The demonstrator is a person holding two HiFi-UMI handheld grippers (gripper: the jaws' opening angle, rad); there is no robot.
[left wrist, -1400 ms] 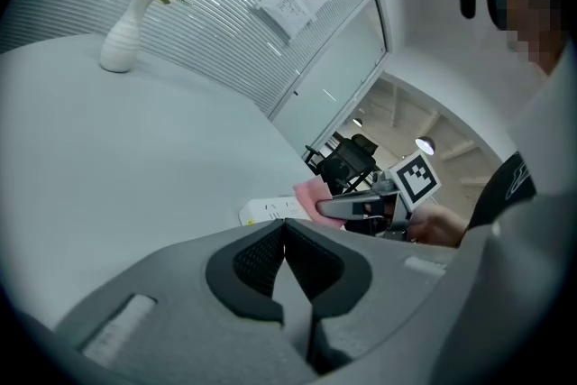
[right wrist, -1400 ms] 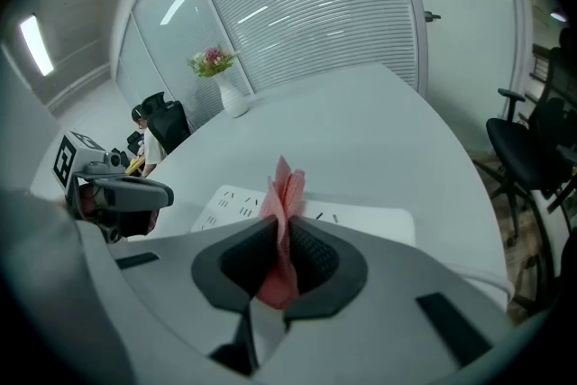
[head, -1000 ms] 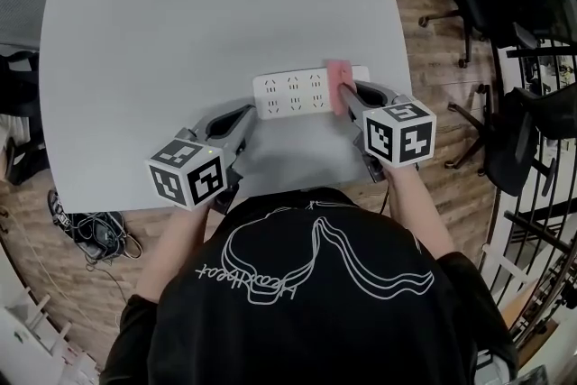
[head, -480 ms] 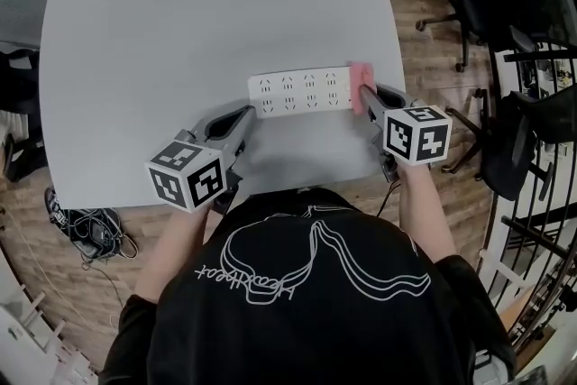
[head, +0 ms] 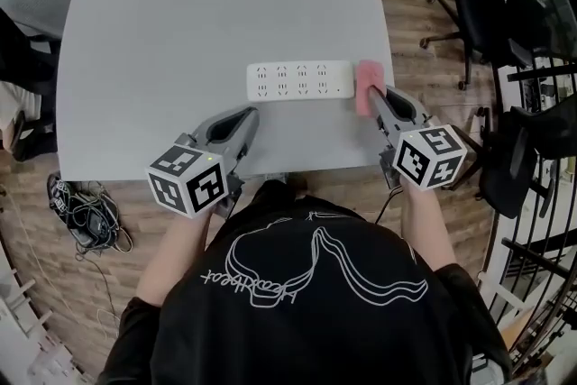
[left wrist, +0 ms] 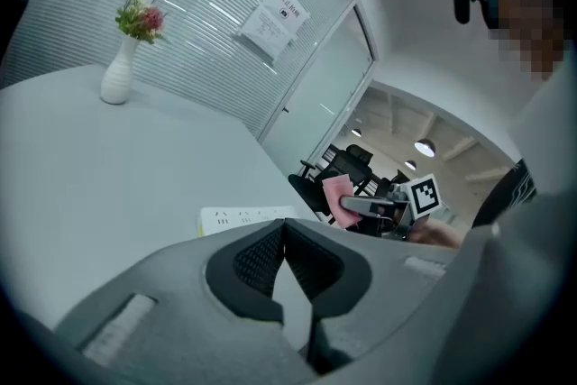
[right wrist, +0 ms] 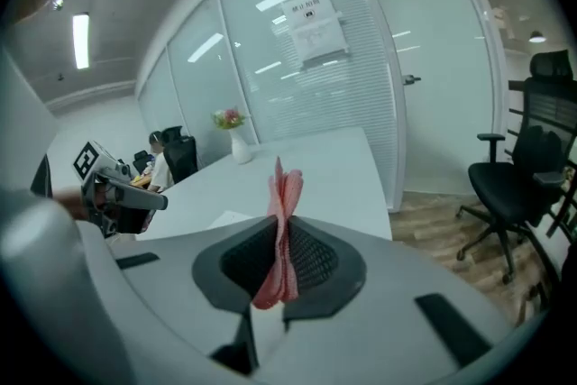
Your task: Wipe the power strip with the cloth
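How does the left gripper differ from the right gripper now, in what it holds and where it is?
The right gripper is shut on the pink cloth; the left gripper is shut on nothing. The right gripper's tip is at the power strip's right end; the left gripper lies short of the strip, apart from it. Both carry a marker cube.

Left tongs (head: 250, 114), right tongs (head: 371, 93): both closed.

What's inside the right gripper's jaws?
A folded pink cloth, pinched by the right gripper; its top sticks out, while the part deeper in the jaws is covered.
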